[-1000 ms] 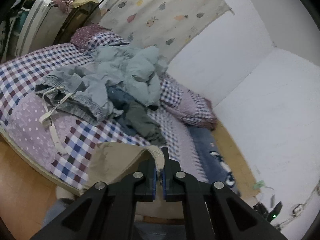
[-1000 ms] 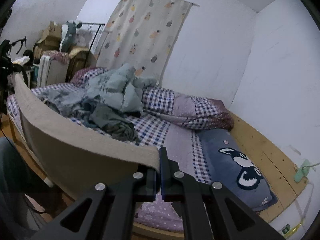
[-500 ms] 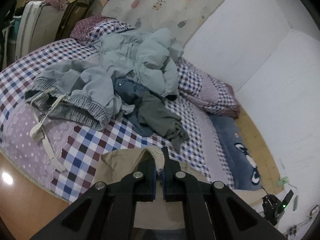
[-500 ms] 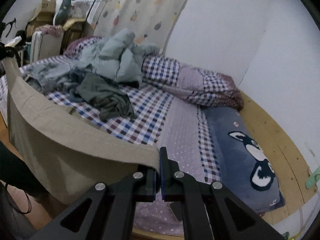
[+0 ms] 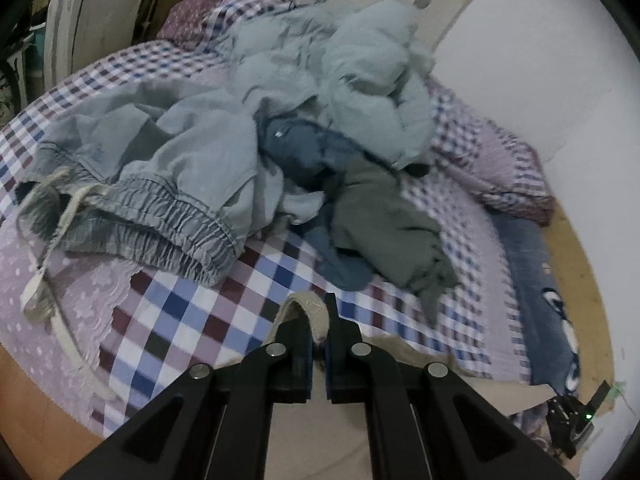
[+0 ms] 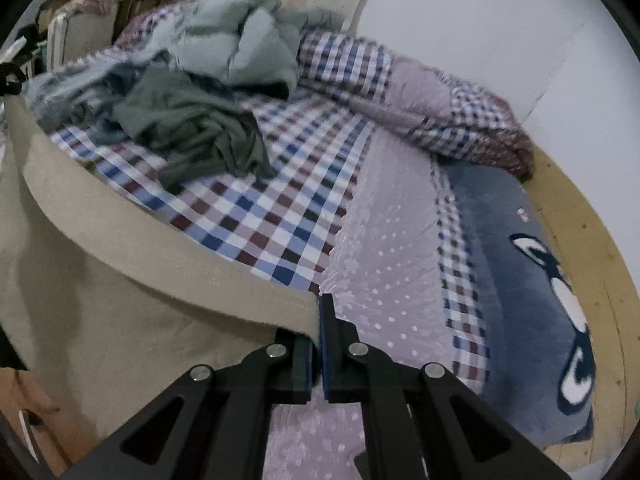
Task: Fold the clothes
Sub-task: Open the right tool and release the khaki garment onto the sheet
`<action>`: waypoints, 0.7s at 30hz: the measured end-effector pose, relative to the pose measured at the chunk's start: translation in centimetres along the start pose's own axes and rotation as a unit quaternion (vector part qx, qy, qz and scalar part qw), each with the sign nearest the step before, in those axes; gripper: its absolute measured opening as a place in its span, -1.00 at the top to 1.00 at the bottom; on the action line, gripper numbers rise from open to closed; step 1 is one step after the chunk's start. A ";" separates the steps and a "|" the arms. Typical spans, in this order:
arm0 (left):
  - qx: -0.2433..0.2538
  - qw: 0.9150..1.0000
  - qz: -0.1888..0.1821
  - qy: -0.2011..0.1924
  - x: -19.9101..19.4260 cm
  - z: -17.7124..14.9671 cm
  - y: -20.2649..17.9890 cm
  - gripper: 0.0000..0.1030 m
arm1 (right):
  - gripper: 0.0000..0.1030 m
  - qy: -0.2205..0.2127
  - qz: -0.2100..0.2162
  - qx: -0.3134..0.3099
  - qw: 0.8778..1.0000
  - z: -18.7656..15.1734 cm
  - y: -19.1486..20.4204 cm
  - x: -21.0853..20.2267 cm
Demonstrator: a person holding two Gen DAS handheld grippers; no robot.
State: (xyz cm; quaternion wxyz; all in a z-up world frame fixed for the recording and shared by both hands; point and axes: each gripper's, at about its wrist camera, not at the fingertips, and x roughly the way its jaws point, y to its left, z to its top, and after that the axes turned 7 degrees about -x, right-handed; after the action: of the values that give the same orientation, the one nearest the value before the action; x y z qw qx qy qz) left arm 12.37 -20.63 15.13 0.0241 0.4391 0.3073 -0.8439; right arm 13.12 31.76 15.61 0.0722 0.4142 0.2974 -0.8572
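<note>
Both grippers hold one beige garment by its waistband. My left gripper (image 5: pixel 318 322) is shut on a folded loop of the beige waistband (image 5: pixel 310 308), with the cloth hanging below the jaws. My right gripper (image 6: pixel 318 320) is shut on the other end of the beige garment (image 6: pixel 120 280), whose band stretches away to the upper left over the bed's near edge. Farther back on the checked bed (image 5: pixel 192 312) lies a heap of unfolded clothes (image 5: pixel 280 120): light blue-grey trousers, a dark blue piece and an olive-green piece (image 6: pixel 192 128).
A rolled checked quilt (image 6: pixel 432 108) and a blue pillow with a cartoon print (image 6: pixel 528 280) lie along the right side of the bed. A wooden bed frame edge (image 6: pixel 592 248) meets the white wall. Stacked boxes and bags (image 5: pixel 92 28) stand at the far left.
Both grippers have moved forward and lower over the bed, carrying the beige garment with them. The heap of clothes and the checked sheet now look nearer and larger.
</note>
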 end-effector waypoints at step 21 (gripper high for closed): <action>-0.015 0.999 -0.009 0.034 11.6 2.4 3.1 0.91 | 0.64 0.081 0.046 0.195 0.976 -1.0 -6.7 16.6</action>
State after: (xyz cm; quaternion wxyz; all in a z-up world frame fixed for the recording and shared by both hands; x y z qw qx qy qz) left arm 4.47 -21.77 5.80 0.0123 0.4641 0.3246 -0.8241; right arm 0.59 39.84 5.69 0.0054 0.5016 0.1097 -0.8581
